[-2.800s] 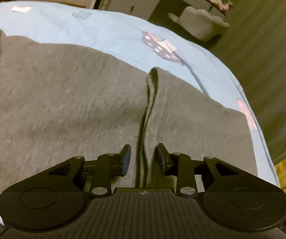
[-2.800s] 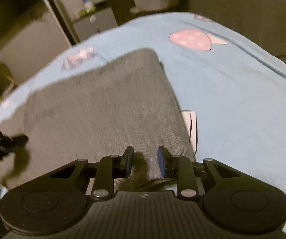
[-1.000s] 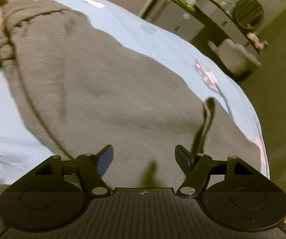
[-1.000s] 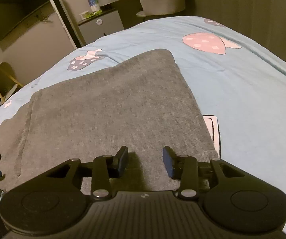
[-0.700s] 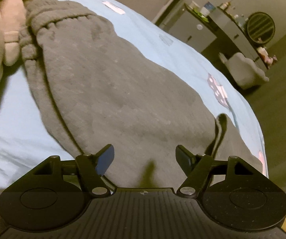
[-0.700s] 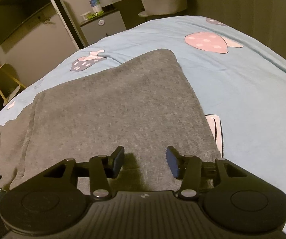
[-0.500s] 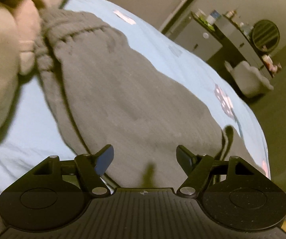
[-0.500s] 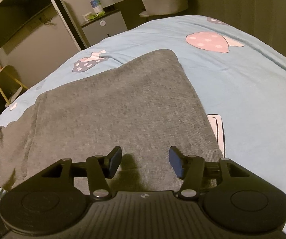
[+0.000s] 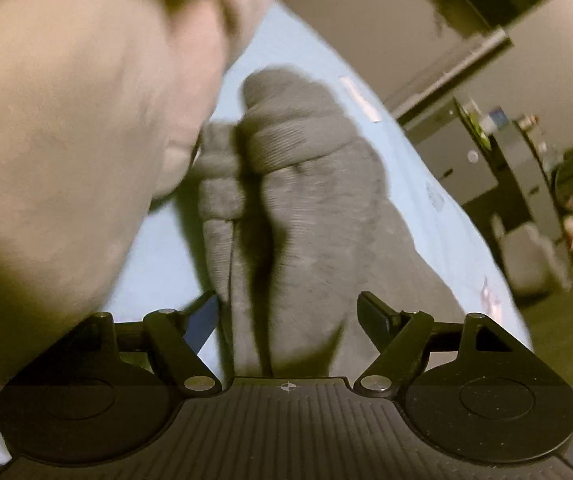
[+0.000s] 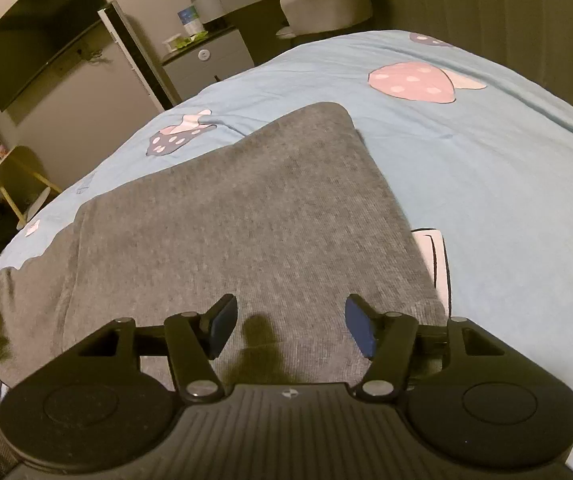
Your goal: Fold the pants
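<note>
From my right gripper [image 10: 288, 326] I see the jaws spreading apart with nothing clamped; only flat grey cloth of the pants [image 10: 246, 216] lies under the gap, the pads clear of it. The folded pants lie on the bed sheet [image 10: 506, 184], their right edge running straight up to a rounded far corner, with open blue sheet to the right of it. A white patch [image 10: 432, 252] on the sheet peeks out just beside that edge. Through my left gripper [image 9: 288, 320] the jaws stand wide and released, straddling the bunched, ribbed end of the pants [image 9: 310, 216] without pinching it. This view is blurred. A pale fabric mass [image 9: 66, 152], which I cannot identify, crowds the left side hard against the bunched end, leaving little room there. No containers seen on the bed. Beyond the bed I note mushroom prints [image 10: 412, 80] on the sheet, a grey cabinet [image 10: 206, 60], a pale chair [image 10: 326, 0], a dark wall screen [image 10: 34, 52] and a small side table [image 10: 10, 172].
</note>
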{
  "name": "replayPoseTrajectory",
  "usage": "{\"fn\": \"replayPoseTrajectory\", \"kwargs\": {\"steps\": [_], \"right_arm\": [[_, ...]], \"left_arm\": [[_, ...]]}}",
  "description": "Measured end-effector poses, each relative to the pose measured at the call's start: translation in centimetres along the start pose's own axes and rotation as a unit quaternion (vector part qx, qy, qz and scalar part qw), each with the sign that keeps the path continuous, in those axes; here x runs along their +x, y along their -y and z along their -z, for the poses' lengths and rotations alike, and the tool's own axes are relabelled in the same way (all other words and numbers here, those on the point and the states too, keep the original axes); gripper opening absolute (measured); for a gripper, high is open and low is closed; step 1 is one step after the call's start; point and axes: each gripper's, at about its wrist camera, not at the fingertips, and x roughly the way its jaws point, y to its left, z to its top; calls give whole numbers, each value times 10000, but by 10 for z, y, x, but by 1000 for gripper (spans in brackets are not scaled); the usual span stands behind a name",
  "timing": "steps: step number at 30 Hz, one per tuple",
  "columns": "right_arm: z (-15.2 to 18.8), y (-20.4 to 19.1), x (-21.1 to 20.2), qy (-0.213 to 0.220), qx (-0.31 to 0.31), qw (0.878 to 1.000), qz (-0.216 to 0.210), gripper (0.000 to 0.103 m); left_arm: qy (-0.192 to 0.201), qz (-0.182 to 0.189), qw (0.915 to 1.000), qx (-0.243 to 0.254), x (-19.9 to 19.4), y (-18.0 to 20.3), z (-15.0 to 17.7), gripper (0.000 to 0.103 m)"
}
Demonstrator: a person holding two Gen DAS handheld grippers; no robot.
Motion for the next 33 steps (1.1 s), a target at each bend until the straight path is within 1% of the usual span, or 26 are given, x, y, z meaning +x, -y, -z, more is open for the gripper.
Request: {"fn": "replayPoseTrajectory", "kwargs": {"steps": [2, 3, 4, 5, 6, 7, 9, 10, 11, 13, 15, 16, 18, 19, 20, 21, 22, 23, 24, 25, 26, 28, 29, 30, 32, 33], "right_arm": [[0, 1, -3, 97, 21, 9999, -29, 60], [0, 1, -6, 201, 20, 9998, -53, 60], [0, 0, -10, 325, 22, 9994, -89, 58], [0, 0, -14, 438, 30, 9990, -117, 45], [0, 0, -18, 540, 38, 9984, -162, 37], [0, 0, -19, 586, 38, 9981, -161, 27], [0, -1, -20, 615, 24, 9981, -89, 27], [0, -1, -20, 610, 30, 9981, -108, 27], [-1, 0, -20, 619, 44, 9980, -123, 27], [-1, 0, -22, 661, 67, 9977, -150, 27], [0, 2, -23, 710, 88, 9973, -183, 27], [0, 2, -24, 733, 105, 9971, -196, 27], [0, 4, -26, 792, 183, 9964, -241, 27], [0, 6, -28, 827, 239, 9959, -281, 27], [1, 8, -30, 863, 290, 9954, -309, 27], [1, 9, -32, 905, 342, 9948, -333, 27], [1, 11, -34, 946, 399, 9941, -363, 27], [1, 13, -35, 977, 461, 9934, -389, 27], [1, 15, -36, 997, 513, 9929, -399, 27], [1, 16, -38, 1010, 566, 9924, -410, 27], [1, 18, -38, 1006, 605, 9922, -421, 27], [1, 20, -38, 987, 660, 9920, -424, 27], [1, 21, -37, 971, 686, 9919, -454, 27], [1, 22, -37, 962, 706, 9917, -477, 27], [0, 23, -36, 948, 738, 9913, -538, 30], [0, 23, -35, 927, 748, 9912, -577, 32]], "left_arm": [[95, 183, 9995, -228, 9, -8, -4, 76], [175, 284, 9990, -282, 10, -9, -5, 64], [207, 320, 9989, -263, 11, -9, -7, 45], [224, 274, 9992, -178, 13, -7, -10, 31], [244, 284, 9993, -94, 14, -6, -12, 22], [269, 342, 9990, -34, 11, -4, -13, 21], [408, 509, 9975, 279, -2, 6, -10, 19], [501, 564, 9958, 528, -10, 14, -8, 18], [622, 621, 9919, 912, -19, 29, -5, 18], [804, 674, 9820, 1568, -37, 56, 4, 17], [910, 790, 9677, 2214, -53, 90, 20, 17], [904, 835, 9600, 2515, -59, 108, 30, 17], [825, 975, 9344, 3326, -69, 147, 59, 17], [778, 1049, 9176, 3754, -72, 165, 75, 17], [736, 1151, 8941, 4264, -77, 184, 97, 17], [667, 1251, 8734, 4659, -78, 199, 116, 17], [569, 1384, 8470, 5100, -78, 214, 140, 18], [480, 1479, 8248, 5436, -77, 223, 161, 18], [334, 1568, 7974, 5818, -74, 233, 185, 20], [180, 1598, 7784, 6068, -70, 239, 203, 24], [-39, 1594, 7608, 6291, -64, 245, 224, 25], [-390, 1551, 7443, 6484, -53, 247, 250, 32], [-594, 1518, 7344, 6589, -51, 246, 264, 32], [-716, 1523, 7280, 6646, -51, 244, 272, 32], [-896, 1624, 7174, 6715, -55, 236, 280, 41], [-893, 1665, 7155, 6726, -62, 231, 281, 57]]}}
